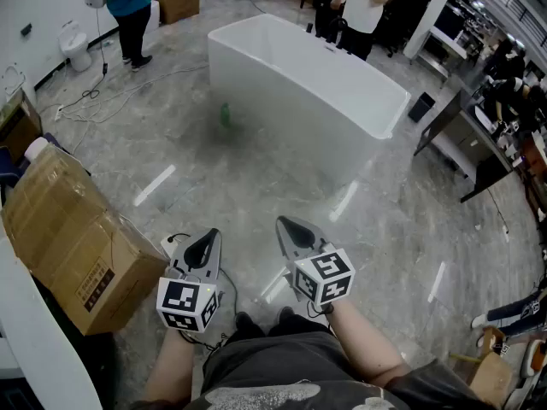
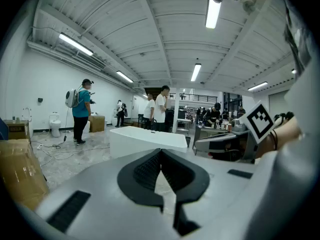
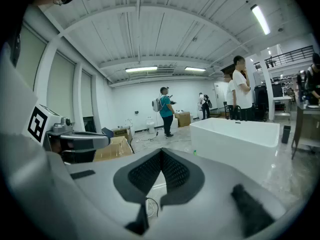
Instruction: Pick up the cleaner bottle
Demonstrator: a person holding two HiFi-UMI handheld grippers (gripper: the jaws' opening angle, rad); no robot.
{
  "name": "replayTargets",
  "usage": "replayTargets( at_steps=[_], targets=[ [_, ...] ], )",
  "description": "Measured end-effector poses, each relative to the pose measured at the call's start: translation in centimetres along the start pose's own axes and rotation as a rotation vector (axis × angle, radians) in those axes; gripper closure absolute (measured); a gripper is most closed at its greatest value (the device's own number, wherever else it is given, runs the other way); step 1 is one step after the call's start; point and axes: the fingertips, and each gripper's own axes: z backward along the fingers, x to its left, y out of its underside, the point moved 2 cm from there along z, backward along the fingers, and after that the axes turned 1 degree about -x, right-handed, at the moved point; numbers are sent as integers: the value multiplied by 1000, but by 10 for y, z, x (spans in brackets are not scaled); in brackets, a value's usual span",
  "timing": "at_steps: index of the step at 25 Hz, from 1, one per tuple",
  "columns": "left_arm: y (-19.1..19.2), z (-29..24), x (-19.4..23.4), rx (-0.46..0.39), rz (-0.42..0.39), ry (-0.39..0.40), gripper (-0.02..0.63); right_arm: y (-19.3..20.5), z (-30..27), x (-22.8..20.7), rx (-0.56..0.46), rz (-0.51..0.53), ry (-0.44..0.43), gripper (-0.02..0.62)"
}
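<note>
The cleaner bottle [image 1: 225,115] is a small green bottle standing on the grey floor, beside the near long wall of the white bathtub [image 1: 342,101]. It is far ahead of both grippers. In the right gripper view the bottle [image 3: 194,152] shows as a tiny green speck by the tub's [image 3: 240,134] left end. My left gripper [image 1: 208,234] and right gripper [image 1: 285,224] are held side by side just in front of the person's body, pointing toward the tub. Both have their jaws together with nothing between them, as each gripper view shows: left gripper [image 2: 160,152], right gripper [image 3: 161,152].
A big cardboard box [image 1: 73,237] stands close on the left. Cables [image 1: 94,101] trail over the floor at far left near a toilet [image 1: 75,45]. A person in a blue shirt [image 1: 128,7] and others stand beyond the tub. Desks [image 1: 479,143] line the right side.
</note>
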Motion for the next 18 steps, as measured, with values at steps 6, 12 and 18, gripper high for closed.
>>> replayTargets(
  at_steps=[6, 12, 18],
  targets=[
    [0, 0, -3, 3, -3, 2, 592, 4, 0, 1, 20, -2, -15, 572],
    [5, 16, 11, 7, 9, -18, 592, 11, -7, 13, 41, -5, -23, 572],
    [8, 28, 31, -5, 22, -48, 592, 14, -8, 21, 33, -32, -10, 572]
  ],
)
